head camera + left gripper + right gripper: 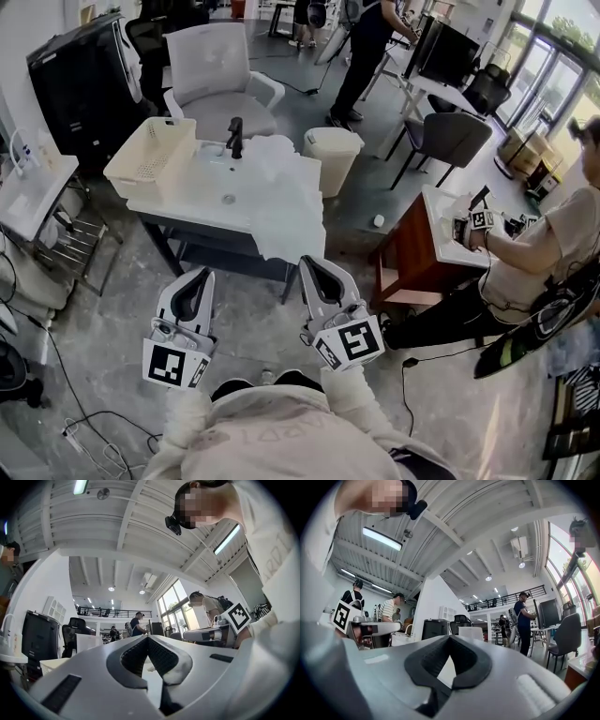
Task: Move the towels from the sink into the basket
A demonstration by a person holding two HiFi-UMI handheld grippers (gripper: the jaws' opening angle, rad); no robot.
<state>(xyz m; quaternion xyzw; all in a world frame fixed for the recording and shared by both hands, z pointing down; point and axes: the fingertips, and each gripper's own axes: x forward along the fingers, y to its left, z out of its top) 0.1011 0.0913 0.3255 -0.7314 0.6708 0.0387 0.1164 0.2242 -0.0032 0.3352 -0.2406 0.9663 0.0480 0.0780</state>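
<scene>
While both grippers hang short of the washstand, a cream basket (150, 157) sits on the left end of the white sink (202, 185); a black faucet (234, 137) stands at the basin's back edge; the white towels (286, 187) lie heaped over the sink's right side, spilling past its front edge and hanging down; just right of them stands a pale bin (333, 152). Nearer the camera, the left gripper (200, 275) points toward the sink, well apart from it, its jaws brought together tip to tip with nothing between them; the right gripper (309, 262) beside it is likewise closed and empty, near the towels' hanging hem; at the far right a seated person (530, 253) bends over a desk.
</scene>
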